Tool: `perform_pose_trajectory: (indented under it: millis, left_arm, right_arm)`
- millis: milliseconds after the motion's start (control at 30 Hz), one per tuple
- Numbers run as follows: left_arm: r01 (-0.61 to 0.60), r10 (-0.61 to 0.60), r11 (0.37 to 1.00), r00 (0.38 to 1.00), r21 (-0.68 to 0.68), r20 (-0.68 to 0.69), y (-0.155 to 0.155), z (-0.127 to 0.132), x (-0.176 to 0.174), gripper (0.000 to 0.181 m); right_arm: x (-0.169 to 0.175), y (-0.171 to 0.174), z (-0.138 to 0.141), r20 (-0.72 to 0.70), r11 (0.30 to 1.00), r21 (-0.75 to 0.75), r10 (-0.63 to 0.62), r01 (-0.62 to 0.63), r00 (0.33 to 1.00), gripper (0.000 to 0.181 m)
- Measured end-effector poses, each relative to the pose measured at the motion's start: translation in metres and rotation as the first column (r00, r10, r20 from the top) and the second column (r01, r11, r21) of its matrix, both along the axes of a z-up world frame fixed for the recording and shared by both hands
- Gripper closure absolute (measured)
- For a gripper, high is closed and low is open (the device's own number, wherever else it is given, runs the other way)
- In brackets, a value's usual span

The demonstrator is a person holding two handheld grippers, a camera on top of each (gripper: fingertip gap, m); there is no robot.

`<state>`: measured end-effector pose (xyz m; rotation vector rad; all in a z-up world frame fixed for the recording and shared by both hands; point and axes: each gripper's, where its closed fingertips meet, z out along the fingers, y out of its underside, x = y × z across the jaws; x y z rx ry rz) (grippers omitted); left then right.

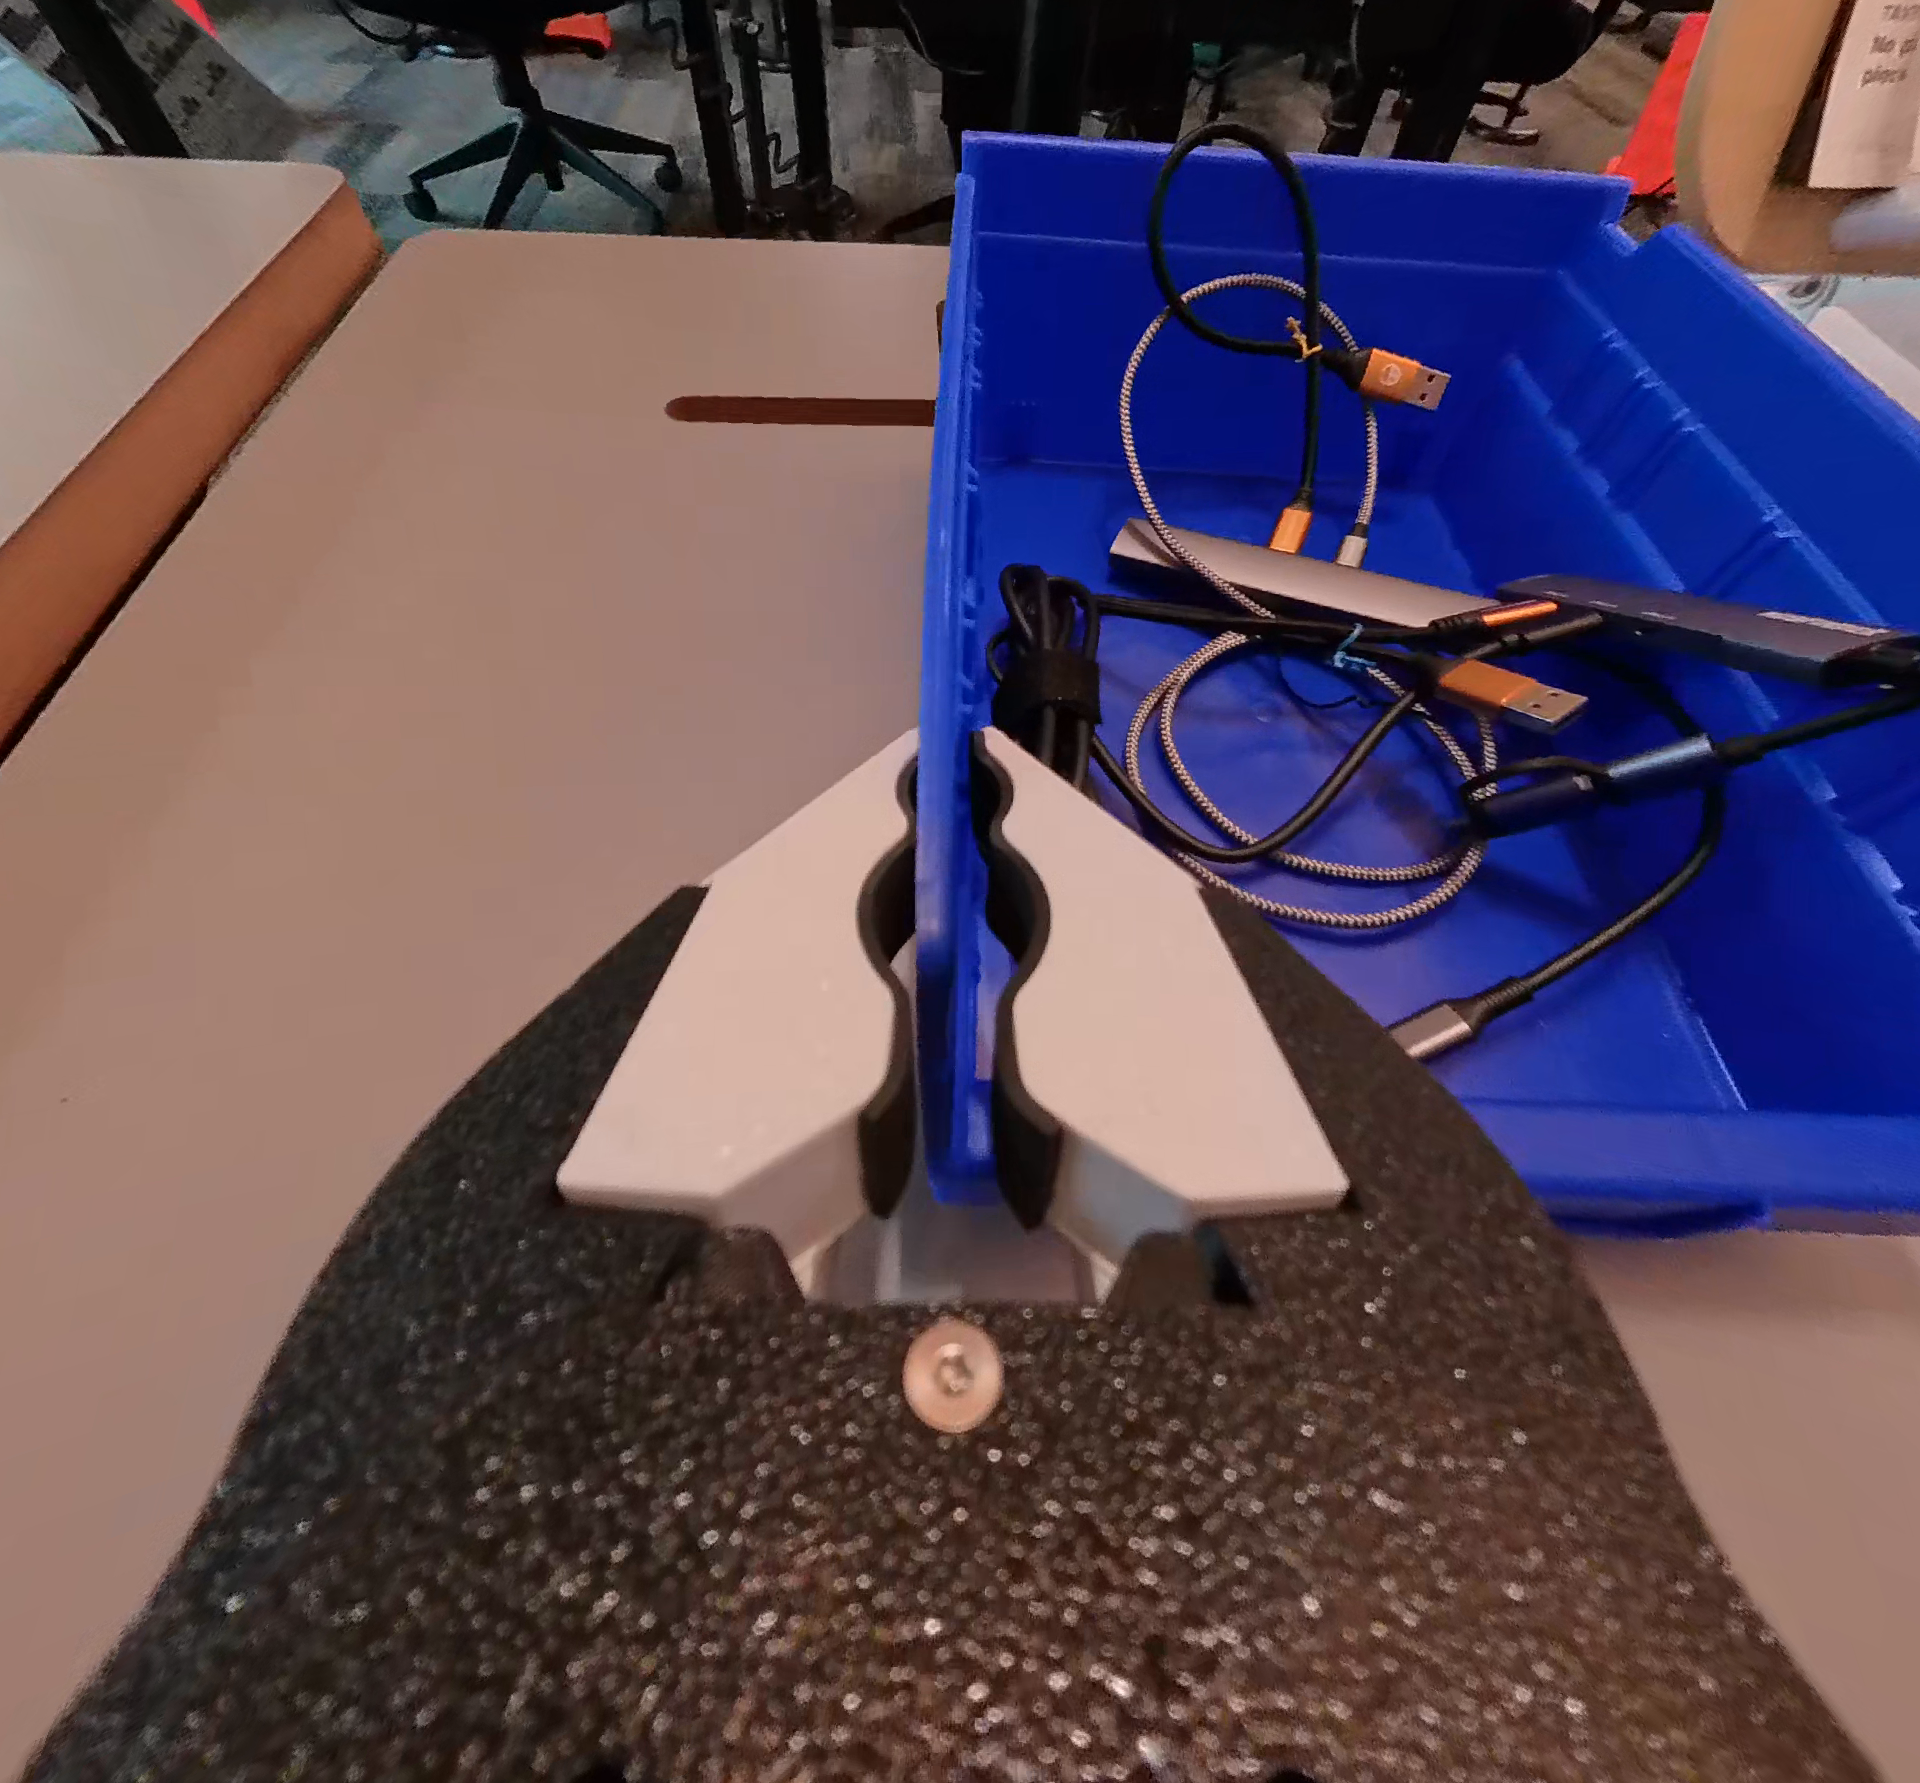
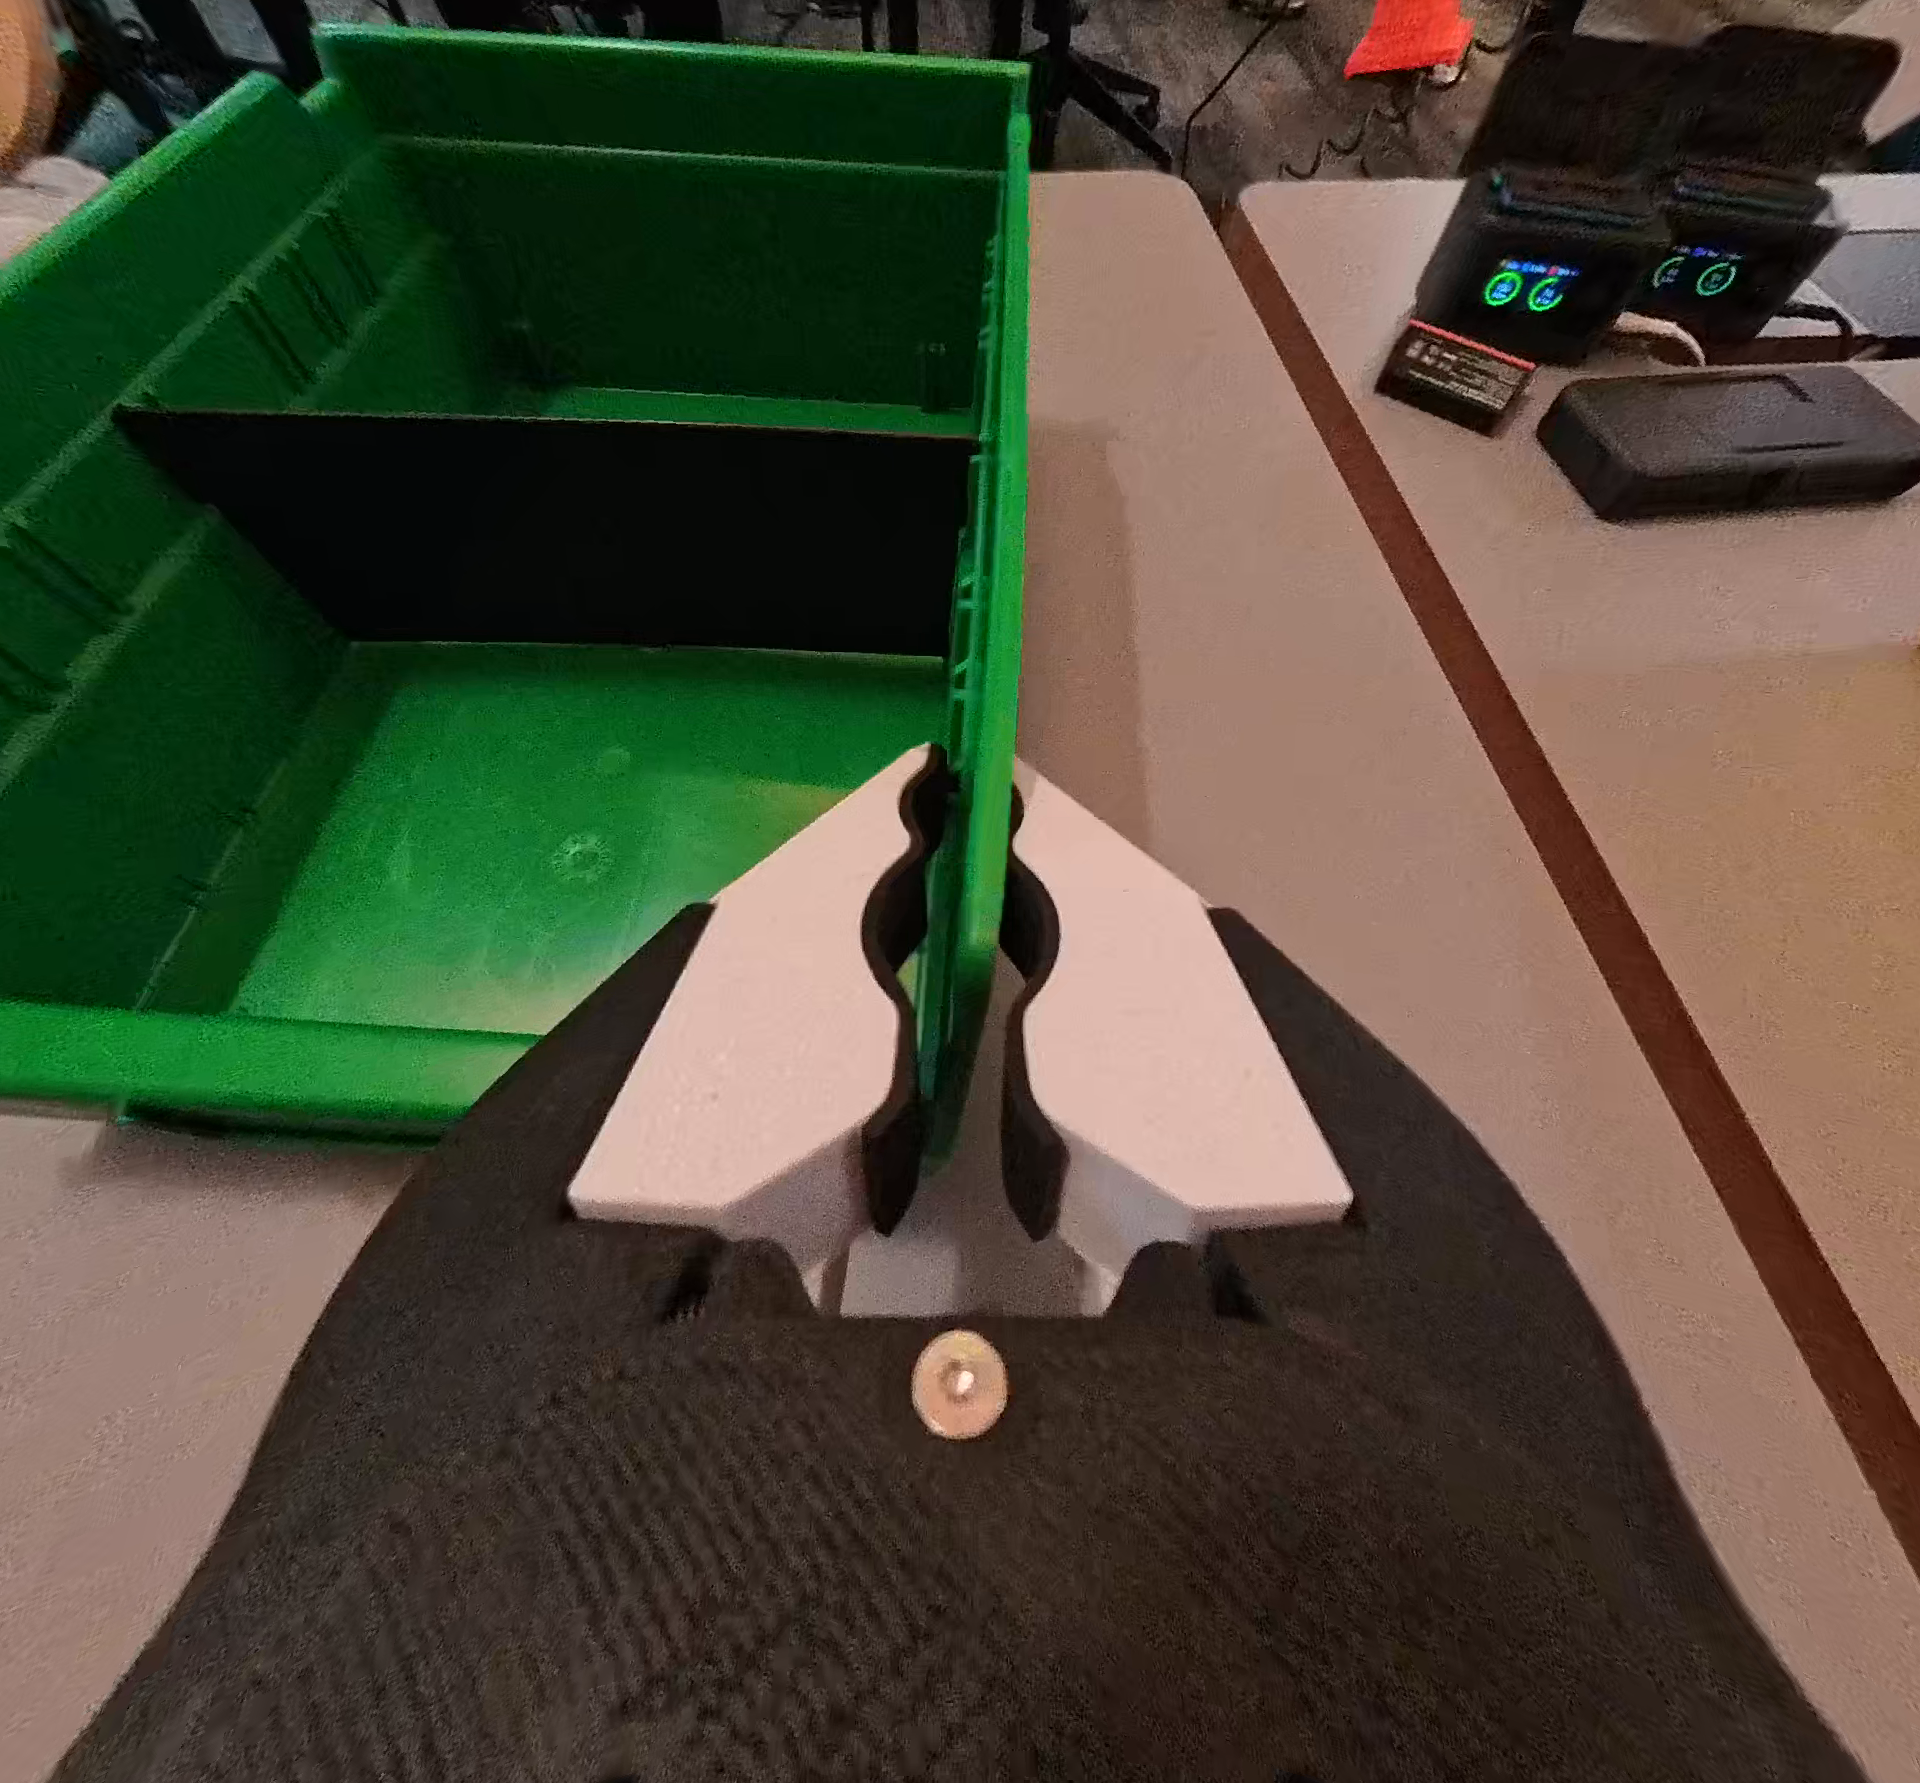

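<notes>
Left wrist view: the left gripper (image 1: pixel 951 777) is closed on the near left wall of a blue bin (image 1: pixel 951 486) on a grey table (image 1: pixel 468 694). Inside lie braided cables (image 1: pixel 1226 850), black cables (image 1: pixel 1049 684) and two slim grey hubs (image 1: pixel 1299 580); the bin's right side is cut off. In the right wrist view, the right gripper (image 2: pixel 971 777) pinches the right wall of a green bin (image 2: pixel 997 486). A black divider (image 2: pixel 551 528) splits it, hiding part of the far compartment's floor.

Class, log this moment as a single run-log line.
left tongs: shut on blue bin side wall | right tongs: shut on green bin side wall | blue bin: cables, hubs
</notes>
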<state>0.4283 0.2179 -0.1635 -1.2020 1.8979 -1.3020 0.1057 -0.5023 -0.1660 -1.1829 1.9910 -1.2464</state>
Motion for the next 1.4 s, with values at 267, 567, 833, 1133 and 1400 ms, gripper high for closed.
perform_pose_trajectory:
  millis: [267, 567, 833, 1133, 1400]
  left_arm:
    - [0.006, -0.006, 1.0, 1.0, 0.02, -0.004, -0.006, 0.0, -0.003, 0.179]
    - [0.186, -0.229, 0.946, 0.963, 0.264, 0.143, -0.039, 0.076, -0.021, 0.138]
    - [0.397, -0.551, 0.473, 0.83, 0.787, -0.087, -0.117, 0.047, 0.004, 0.119]
    - [0.596, -0.595, 0.098, 0.678, 0.797, -0.433, -0.163, -0.014, 0.037, 0.132]
    - [0.685, -0.606, -0.008, 0.576, 0.728, -0.549, -0.172, -0.045, 0.041, 0.134]
  right_arm:
    - [0.023, -0.012, 0.008, 0.057, 0.992, -0.123, 0.025, -0.018, 0.998, 0.159]
    - [-0.018, 0.018, 0.085, 0.511, 0.965, -0.26, 0.145, -0.008, 0.847, 0.099]
    - [-0.017, 0.09, 0.104, 0.503, 0.86, -0.435, 0.478, -0.267, 0.72, 0.087]
    - [-0.01, 0.124, 0.079, 0.407, 0.752, -0.451, 0.653, -0.482, 0.639, 0.092]
    - [-0.007, 0.137, 0.067, 0.368, 0.712, -0.425, 0.7, -0.558, 0.613, 0.092]
